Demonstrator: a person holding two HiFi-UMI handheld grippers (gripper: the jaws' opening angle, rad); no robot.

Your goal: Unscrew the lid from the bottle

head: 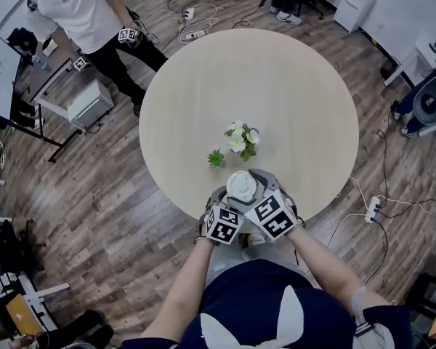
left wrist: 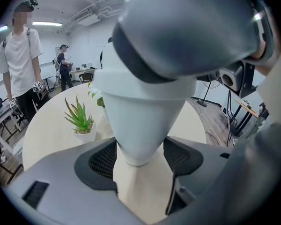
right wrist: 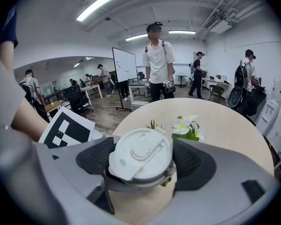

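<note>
A white bottle (left wrist: 140, 121) stands upright near the round table's (head: 276, 86) front edge. Its body tapers downward, and my left gripper (left wrist: 139, 159) is shut on the narrow lower part, with both pads against it. The bottle's flat white lid (right wrist: 138, 154) sits between the jaws of my right gripper (right wrist: 145, 163), which reaches in above the left one, and the pads touch the lid's rim on both sides. From the head view I see the lid (head: 240, 185) from above, just beyond the two marker cubes.
A small green plant in a white pot (head: 216, 158) and a bunch of white flowers (head: 241, 139) stand just beyond the bottle. A person (head: 80, 13) stands past the table's far left. Cables and a power strip (head: 370, 208) lie on the wooden floor.
</note>
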